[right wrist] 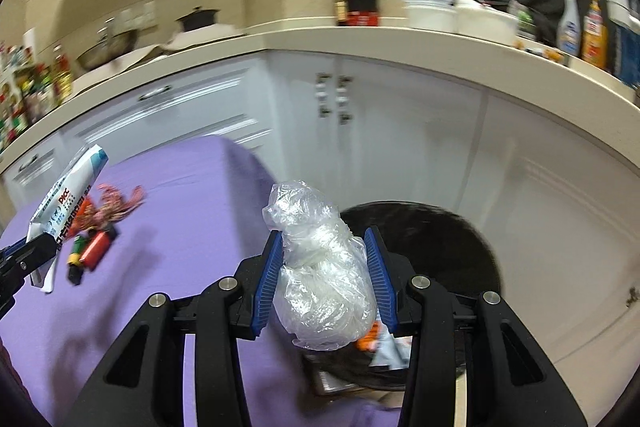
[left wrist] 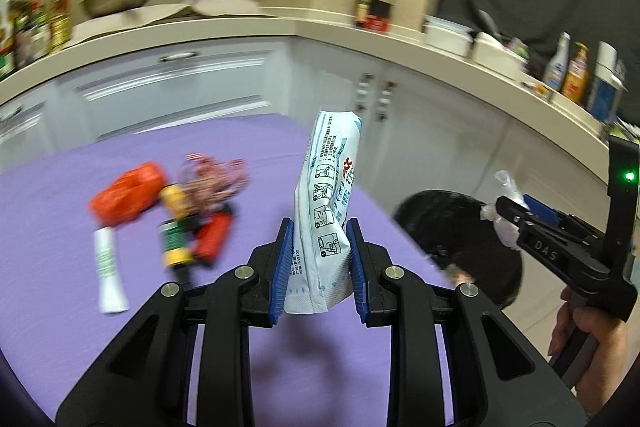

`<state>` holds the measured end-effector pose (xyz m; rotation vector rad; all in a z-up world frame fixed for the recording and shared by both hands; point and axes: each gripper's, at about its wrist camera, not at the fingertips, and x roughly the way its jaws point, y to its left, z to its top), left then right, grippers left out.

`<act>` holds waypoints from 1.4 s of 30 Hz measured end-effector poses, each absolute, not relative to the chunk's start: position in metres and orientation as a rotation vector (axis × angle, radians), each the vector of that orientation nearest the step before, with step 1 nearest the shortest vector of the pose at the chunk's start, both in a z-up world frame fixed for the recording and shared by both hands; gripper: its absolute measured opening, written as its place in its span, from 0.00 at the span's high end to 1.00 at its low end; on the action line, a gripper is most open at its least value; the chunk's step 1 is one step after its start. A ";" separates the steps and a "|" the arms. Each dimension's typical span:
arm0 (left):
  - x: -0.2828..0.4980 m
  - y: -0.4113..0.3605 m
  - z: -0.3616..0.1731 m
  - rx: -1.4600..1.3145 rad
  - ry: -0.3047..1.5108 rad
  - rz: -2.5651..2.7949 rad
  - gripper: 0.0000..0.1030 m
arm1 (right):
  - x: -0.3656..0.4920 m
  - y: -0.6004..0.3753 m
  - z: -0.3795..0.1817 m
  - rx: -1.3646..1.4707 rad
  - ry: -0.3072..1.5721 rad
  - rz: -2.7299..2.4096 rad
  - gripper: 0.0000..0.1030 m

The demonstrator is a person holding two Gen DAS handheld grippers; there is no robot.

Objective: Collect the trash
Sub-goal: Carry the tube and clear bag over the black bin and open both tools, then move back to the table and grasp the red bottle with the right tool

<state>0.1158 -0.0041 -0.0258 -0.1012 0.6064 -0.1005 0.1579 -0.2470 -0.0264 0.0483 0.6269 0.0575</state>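
Note:
My left gripper (left wrist: 319,259) is shut on a white and light-blue printed packet (left wrist: 328,211), held upright above the purple table (left wrist: 200,327). It also shows in the right wrist view (right wrist: 64,203). My right gripper (right wrist: 322,279) is shut on a crumpled clear plastic bag (right wrist: 320,275), held over the rim of a black bin (right wrist: 440,247) that has scraps inside. In the left wrist view the right gripper (left wrist: 508,215) is above the bin (left wrist: 452,223).
A pile of trash lies on the table: an orange wrapper (left wrist: 128,195), a white tube (left wrist: 108,275), a green and yellow can (left wrist: 174,239), a red item (left wrist: 214,235) and a reddish crumpled wrapper (left wrist: 216,179). White cabinets (right wrist: 400,131) and a cluttered counter stand behind.

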 end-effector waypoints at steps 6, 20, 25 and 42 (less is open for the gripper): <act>0.142 -0.066 -0.035 -0.031 0.631 -0.188 0.75 | 0.163 -0.288 -0.035 0.084 0.628 -0.006 0.59; 0.203 -0.152 -0.059 0.074 0.689 -0.267 0.71 | 0.192 -0.332 -0.061 0.135 0.647 -0.065 0.55; 0.215 -0.158 -0.067 0.079 0.711 -0.269 0.52 | 0.198 -0.340 -0.070 0.147 0.654 -0.075 0.45; 0.191 -0.120 -0.045 0.019 0.651 -0.198 0.43 | 0.188 -0.324 -0.064 0.157 0.648 -0.055 0.44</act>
